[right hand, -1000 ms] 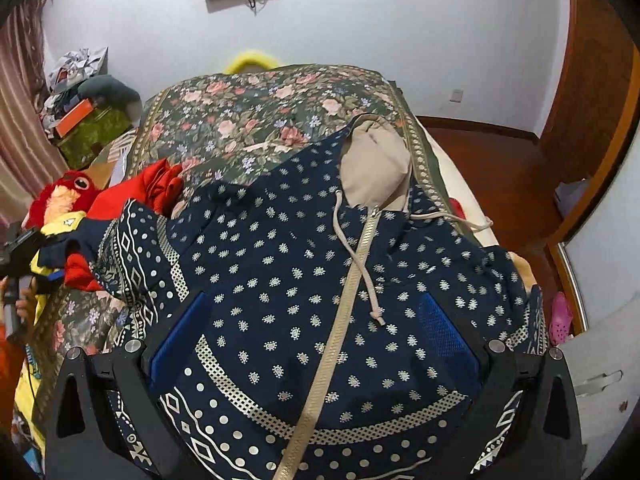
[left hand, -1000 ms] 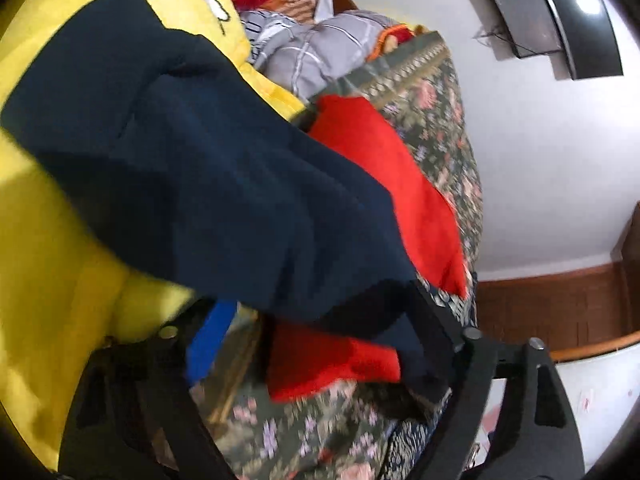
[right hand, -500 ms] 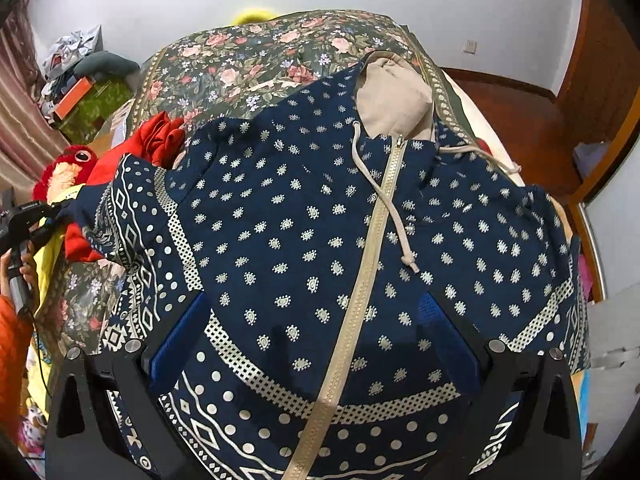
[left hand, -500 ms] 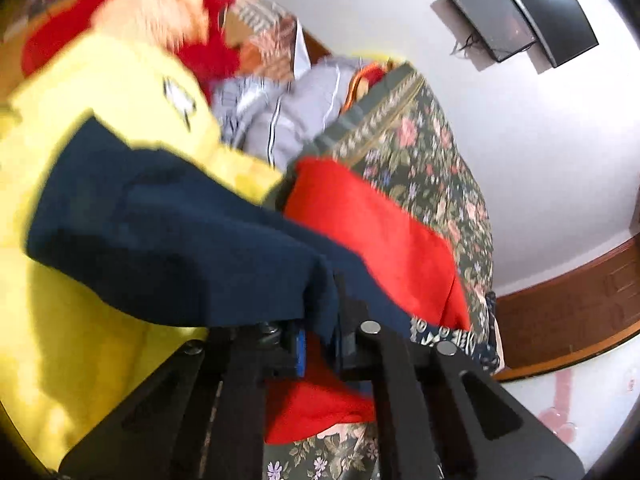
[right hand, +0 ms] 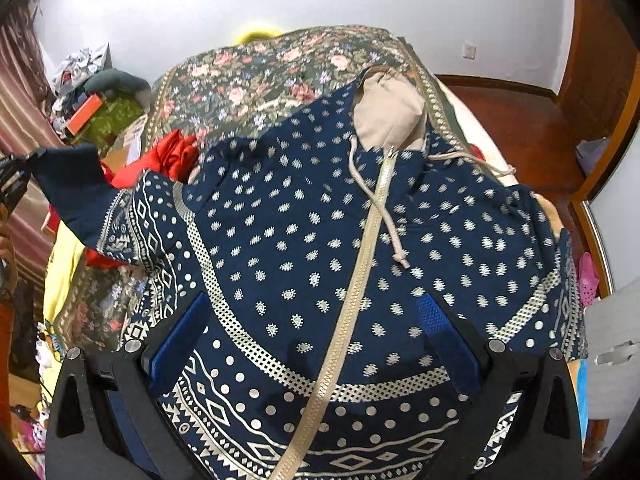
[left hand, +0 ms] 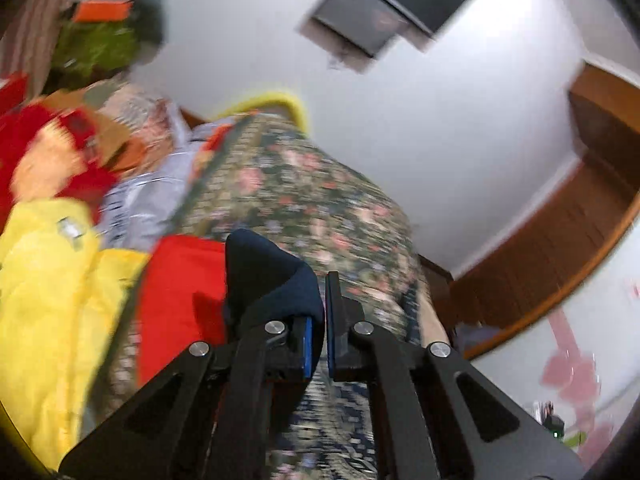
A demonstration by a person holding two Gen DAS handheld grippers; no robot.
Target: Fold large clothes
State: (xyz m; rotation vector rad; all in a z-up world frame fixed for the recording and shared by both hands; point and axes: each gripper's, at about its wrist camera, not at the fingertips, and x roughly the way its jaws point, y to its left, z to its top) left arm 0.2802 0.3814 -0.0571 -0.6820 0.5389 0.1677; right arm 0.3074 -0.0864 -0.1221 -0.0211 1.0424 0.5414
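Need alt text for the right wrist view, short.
Open right tongs hover over a navy patterned zip hoodie spread on a floral bedspread. At far left, the left tongs lift its plain navy sleeve cuff.

Colours on the bed

Hoodie: navy, cream dots and diamond bands, beige zip, beige hood lining. Bedspread: dark green, pink roses. Cloth: red. Pads: blue, on a black gripper. Plush toy: yellow.
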